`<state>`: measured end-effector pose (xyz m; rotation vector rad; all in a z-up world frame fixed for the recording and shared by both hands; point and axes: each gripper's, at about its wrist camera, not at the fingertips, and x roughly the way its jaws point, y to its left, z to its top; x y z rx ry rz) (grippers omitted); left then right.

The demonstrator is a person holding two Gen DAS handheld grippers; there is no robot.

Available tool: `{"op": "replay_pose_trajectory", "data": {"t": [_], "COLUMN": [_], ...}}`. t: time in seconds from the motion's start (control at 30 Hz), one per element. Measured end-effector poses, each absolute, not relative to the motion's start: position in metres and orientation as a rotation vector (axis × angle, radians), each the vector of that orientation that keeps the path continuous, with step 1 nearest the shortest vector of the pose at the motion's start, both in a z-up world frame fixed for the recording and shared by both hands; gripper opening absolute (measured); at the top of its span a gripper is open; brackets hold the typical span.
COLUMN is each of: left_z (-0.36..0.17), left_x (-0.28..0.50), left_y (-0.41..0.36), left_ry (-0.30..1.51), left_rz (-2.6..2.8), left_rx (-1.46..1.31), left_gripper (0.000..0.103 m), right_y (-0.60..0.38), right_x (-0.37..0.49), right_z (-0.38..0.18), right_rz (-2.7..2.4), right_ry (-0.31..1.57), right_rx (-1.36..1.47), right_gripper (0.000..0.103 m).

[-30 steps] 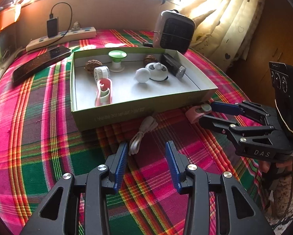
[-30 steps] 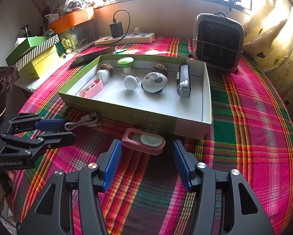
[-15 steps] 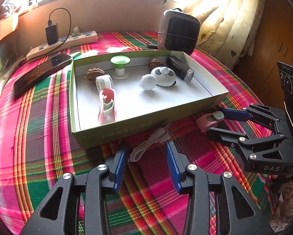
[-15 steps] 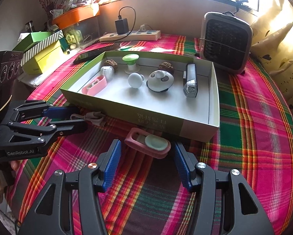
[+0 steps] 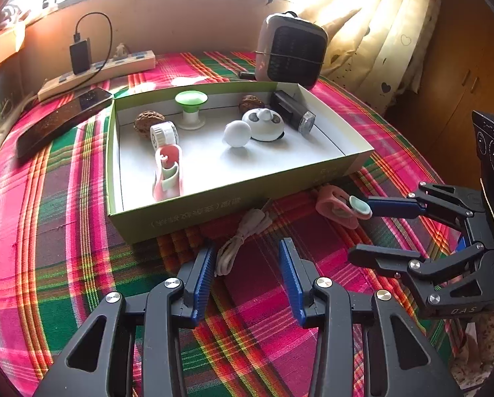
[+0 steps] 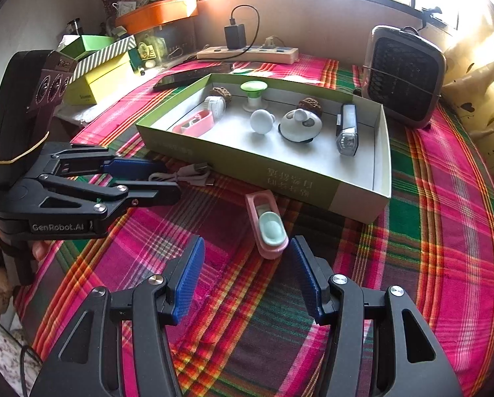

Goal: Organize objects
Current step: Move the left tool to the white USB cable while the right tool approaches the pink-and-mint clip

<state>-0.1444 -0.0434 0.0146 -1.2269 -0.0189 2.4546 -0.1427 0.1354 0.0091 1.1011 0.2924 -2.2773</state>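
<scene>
The pink case [image 6: 267, 223] lies on the plaid surface [image 6: 445, 218] outside the green box [image 6: 300, 182], at twelve o'clock from the right gripper [image 6: 245, 273]; its jaws gape, empty. The left gripper [image 5: 245, 279], jaws likewise apart, frames the cable [image 5: 240, 241], both apparently lined up for pickup.
</scene>
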Motion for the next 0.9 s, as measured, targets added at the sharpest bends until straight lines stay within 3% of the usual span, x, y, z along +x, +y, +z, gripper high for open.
{"op": "replay_pose_trajectory", "data": {"t": [0.9], "left_z": [0.016], "left_x": [-0.152], "left_y": [-0.023], "left_ry": [-0.007], "left_rz": [2.428], "left_rx": [-1.247], "left_gripper": [0.038], "right_y": [0.131], "right_x": [-0.16], "right_z": [0.002], "right_rz": [-2.35], "right_ry": [0.308], "right_rx": [1.137], "right_gripper": [0.055]}}
